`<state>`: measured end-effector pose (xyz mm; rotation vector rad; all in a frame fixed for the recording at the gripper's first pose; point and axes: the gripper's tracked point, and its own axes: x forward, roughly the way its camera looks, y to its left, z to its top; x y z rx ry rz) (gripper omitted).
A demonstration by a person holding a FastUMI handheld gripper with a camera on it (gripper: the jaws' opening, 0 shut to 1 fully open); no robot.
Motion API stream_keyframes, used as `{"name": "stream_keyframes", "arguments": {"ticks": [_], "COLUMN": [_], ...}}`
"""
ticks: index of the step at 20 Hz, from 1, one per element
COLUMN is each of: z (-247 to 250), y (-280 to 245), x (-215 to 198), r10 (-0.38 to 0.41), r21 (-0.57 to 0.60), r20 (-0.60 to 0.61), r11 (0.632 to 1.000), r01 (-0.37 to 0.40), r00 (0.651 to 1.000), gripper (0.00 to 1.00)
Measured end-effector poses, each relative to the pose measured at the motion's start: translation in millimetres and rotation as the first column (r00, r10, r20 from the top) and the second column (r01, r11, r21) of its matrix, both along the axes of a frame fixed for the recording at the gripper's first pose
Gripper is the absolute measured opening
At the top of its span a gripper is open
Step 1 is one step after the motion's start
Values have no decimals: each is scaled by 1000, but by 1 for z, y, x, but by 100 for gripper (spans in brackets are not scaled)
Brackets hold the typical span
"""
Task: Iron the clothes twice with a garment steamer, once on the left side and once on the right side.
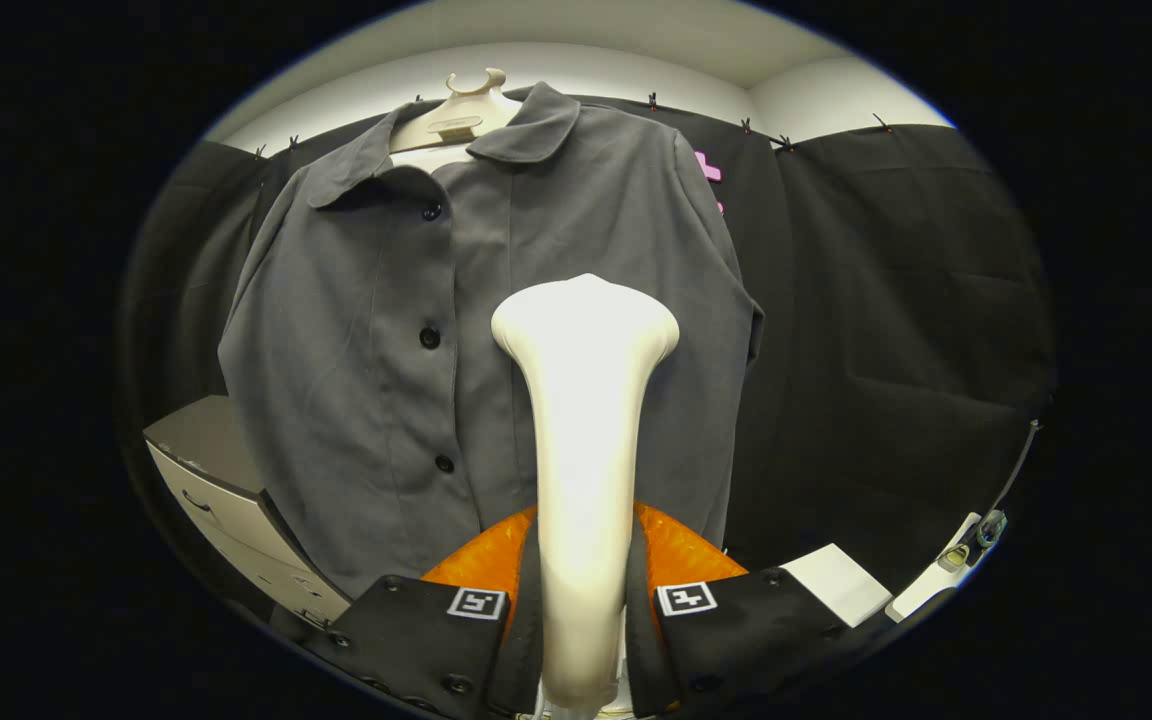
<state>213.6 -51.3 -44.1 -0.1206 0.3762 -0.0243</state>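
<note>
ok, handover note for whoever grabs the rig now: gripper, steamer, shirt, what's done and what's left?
Gripper: shut on the garment steamer, both fingers pressing its handle; the steamer head points up at the shirt.
Shirt: grey, buttoned, hanging on a hanger in front of the booth wall. The steamer head sits just right of the button placket, about mid-chest; whether it touches the fabric I cannot tell.
Done: steamer picked up and brought to the shirt.
Left: passes completed cannot be judged from this frame; assume both the left and right passes need confirming.

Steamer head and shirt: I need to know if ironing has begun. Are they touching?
Cannot tell. In the gripper view the steamer, clamped between the gripper fingers, overlaps the shirt head-on, hiding any contact or gap.
</note>
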Motion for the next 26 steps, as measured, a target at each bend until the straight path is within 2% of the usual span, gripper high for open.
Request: {"name": "stream_keyframes", "arguments": {"ticks": [19,26], "z": [-118,-166], "y": [-16,-30], "x": [-38,-53], "r10": [-31,-57], "r21": [5,11], "r20": [-165,-237], "r11": [999,998], "r01": [32,61], "r00": [986,970], "gripper": [41,41]}}
